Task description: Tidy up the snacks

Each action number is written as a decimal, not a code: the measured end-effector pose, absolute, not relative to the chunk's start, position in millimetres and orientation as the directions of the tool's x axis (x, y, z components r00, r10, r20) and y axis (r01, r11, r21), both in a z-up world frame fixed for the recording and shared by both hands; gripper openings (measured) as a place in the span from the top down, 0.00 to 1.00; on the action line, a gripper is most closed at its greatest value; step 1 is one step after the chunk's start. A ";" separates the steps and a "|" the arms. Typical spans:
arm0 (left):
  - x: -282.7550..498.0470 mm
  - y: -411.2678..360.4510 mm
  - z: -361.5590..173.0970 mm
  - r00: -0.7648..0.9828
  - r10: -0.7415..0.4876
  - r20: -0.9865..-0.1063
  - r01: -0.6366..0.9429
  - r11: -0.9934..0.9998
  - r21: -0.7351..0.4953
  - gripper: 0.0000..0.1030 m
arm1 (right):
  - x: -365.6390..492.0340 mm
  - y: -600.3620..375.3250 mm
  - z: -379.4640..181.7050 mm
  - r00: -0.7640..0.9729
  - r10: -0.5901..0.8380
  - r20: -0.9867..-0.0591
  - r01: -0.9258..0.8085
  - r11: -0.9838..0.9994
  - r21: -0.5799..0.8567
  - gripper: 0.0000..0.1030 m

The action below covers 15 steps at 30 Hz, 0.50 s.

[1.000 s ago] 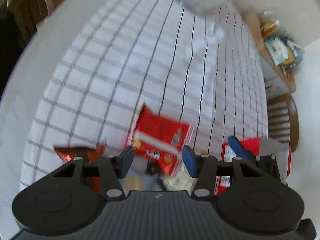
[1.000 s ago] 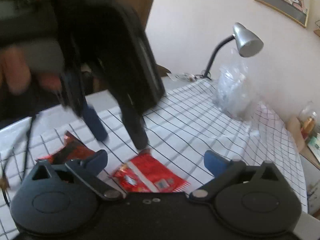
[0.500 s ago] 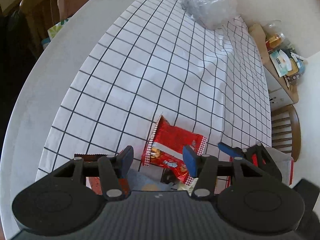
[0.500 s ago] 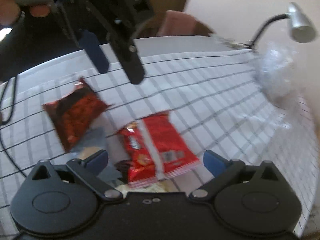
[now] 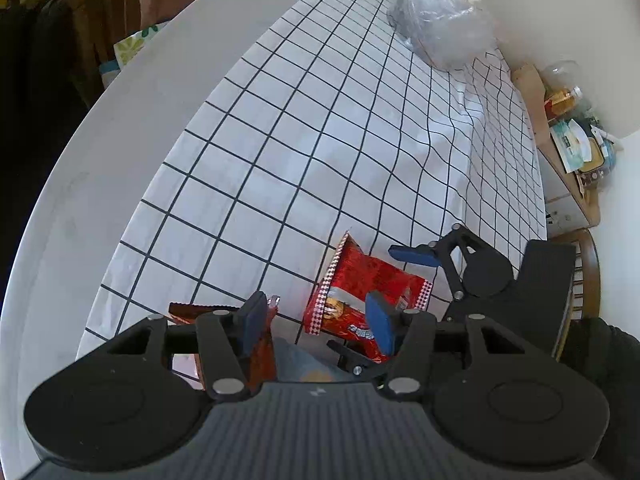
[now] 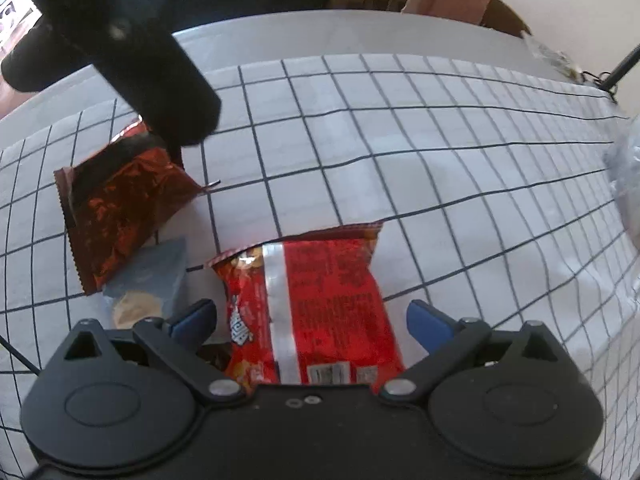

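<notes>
A red snack bag lies on the checked tablecloth. My right gripper points steeply down over it, open wide, with one blue finger on each side of the bag and neither touching it. To its left lie a dark red packet and a small grey-blue packet, which overlap. My left gripper hangs open above these two, with nothing between its pads. In the left wrist view the right gripper straddles the red bag. In the right wrist view the left gripper is a dark blur.
A crumpled clear plastic bag sits at the far end of the cloth. The bare white table rim runs along the left. A cluttered shelf and a wooden chair stand beyond the right edge. A lamp stem rises at the back.
My right gripper has tipped from near level to pointing down and has come low over the red bag. In the left wrist view it has come further in. My left gripper shifted slightly.
</notes>
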<state>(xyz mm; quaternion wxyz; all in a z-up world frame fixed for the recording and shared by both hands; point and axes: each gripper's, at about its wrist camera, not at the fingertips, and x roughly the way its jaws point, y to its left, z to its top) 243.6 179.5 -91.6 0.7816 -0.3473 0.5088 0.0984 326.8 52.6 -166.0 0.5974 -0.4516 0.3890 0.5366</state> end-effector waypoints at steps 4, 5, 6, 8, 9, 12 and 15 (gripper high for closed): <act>244.0 182.2 -93.8 0.462 -0.199 -0.864 -0.511 0.737 -0.443 0.48 | 331.4 51.4 -168.5 0.075 0.296 -0.952 -0.997 0.043 -0.065 0.07; 244.4 182.2 -94.4 0.461 -0.199 -0.865 -0.511 0.737 -0.442 0.48 | 331.8 50.4 -168.7 0.068 0.300 -0.952 -0.997 0.048 -0.056 0.10; 244.4 182.2 -94.5 0.458 -0.199 -0.866 -0.512 0.738 -0.440 0.48 | 332.2 49.2 -168.6 0.063 0.307 -0.950 -0.997 0.052 -0.049 0.11; 244.6 182.0 -95.9 0.456 -0.200 -0.867 -0.512 0.738 -0.439 0.48 | 334.4 46.8 -168.2 0.047 0.323 -0.945 -0.997 0.065 -0.028 0.18; 244.6 181.7 -96.3 0.455 -0.200 -0.868 -0.512 0.738 -0.439 0.48 | 336.0 45.2 -166.9 0.043 0.332 -0.942 -0.997 0.075 -0.020 0.23; 245.0 180.2 -95.8 0.455 -0.201 -0.867 -0.508 0.741 -0.438 0.48 | 338.0 39.8 -158.6 0.067 0.345 -0.936 -0.993 0.111 -0.031 0.28; 244.9 179.6 -94.5 0.457 -0.198 -0.867 -0.505 0.745 -0.436 0.48 | 333.7 33.0 -154.4 0.112 0.359 -0.926 -0.986 0.156 -0.059 0.28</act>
